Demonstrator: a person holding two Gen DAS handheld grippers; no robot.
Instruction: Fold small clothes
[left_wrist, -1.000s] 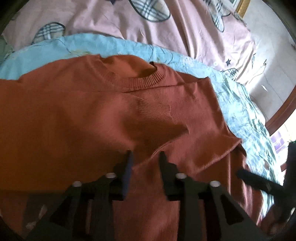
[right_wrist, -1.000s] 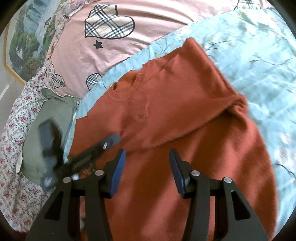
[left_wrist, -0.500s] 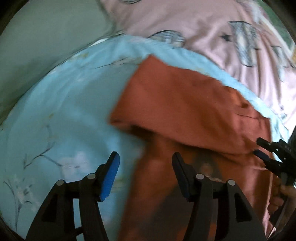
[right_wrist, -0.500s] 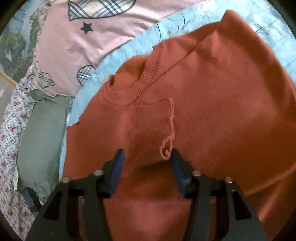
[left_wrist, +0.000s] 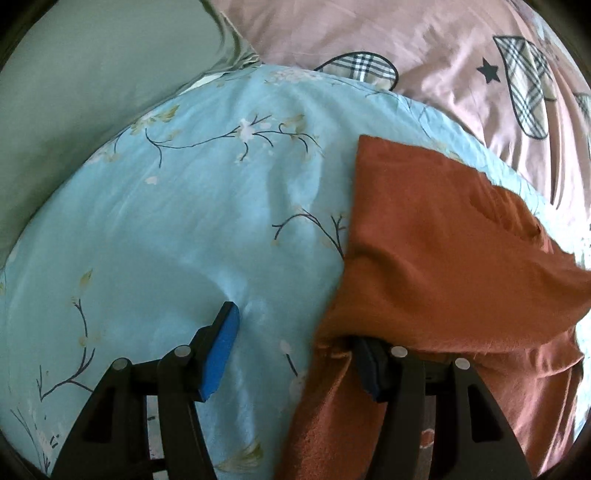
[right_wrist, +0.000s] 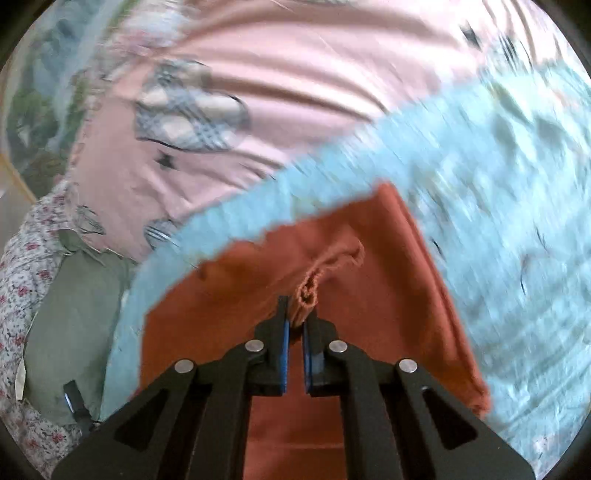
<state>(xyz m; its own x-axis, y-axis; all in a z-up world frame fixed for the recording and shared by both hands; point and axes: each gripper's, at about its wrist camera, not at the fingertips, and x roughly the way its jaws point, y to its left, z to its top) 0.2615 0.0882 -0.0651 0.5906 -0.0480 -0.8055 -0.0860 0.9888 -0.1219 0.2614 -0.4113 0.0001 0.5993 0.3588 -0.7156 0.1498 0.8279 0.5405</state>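
a rust sweater (left_wrist: 436, 236) lies on a pale blue floral sheet (left_wrist: 192, 221), pinched at a bunched cuff by the right gripper (right_wrist: 295, 332).
only the left view shows the left gripper (left_wrist: 295, 343) spread wide at the sweater's left edge, its right finger tucked under the cloth; half a second ago the right fingers were still apart around that cuff.

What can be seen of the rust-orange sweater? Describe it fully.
The rust-orange sweater is a soft, fuzzy knit with a ribbed cuff. It lies partly folded on the light blue floral quilt. The right claw is shut on the bunched cuff. The left claw is open, its right finger tucked under the sweater's folded edge.
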